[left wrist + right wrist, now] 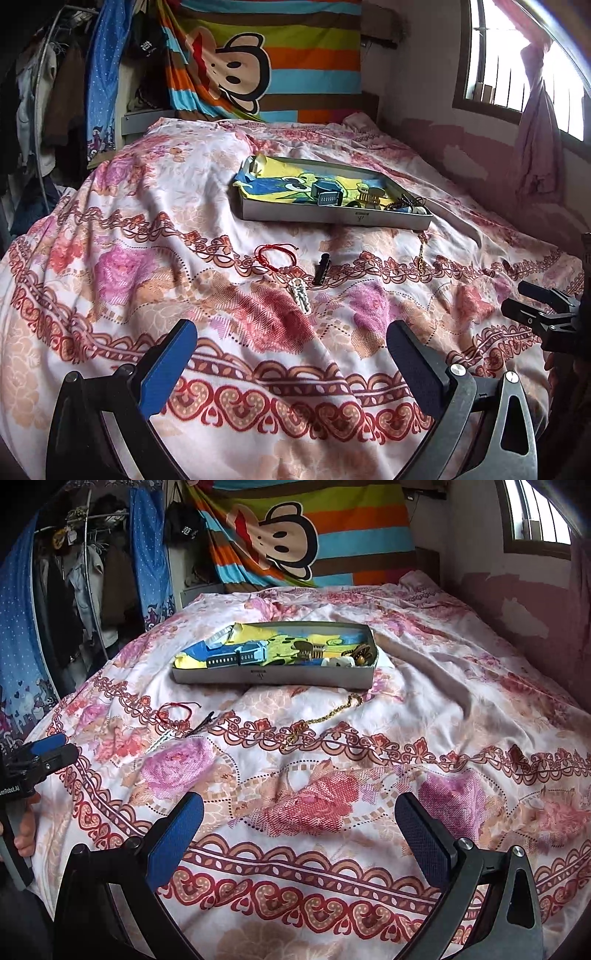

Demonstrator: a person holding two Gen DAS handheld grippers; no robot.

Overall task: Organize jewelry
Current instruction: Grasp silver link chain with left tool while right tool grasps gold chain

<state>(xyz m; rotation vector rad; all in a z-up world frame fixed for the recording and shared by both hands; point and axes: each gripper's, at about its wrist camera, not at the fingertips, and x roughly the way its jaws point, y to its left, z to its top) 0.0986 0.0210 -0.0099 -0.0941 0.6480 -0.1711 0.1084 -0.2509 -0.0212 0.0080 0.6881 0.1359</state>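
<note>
Gold chain (325,716) on bedspread, well beyond empty, wide-open right gripper (299,830).

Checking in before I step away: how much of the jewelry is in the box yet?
Partly done: the box already holds several pieces. Nothing is in hand; the left gripper and right gripper are open. Still on the bedspread: red bracelet, black hair clip, white beaded piece, gold chain.

White lettering ending in "Robot.AI" is printed on the left gripper (55,751) handle, partly cut off at the frame edge. Left of the monkey blanket (295,542), white characters on a dark hanging garment (184,528) cannot be read.
</note>
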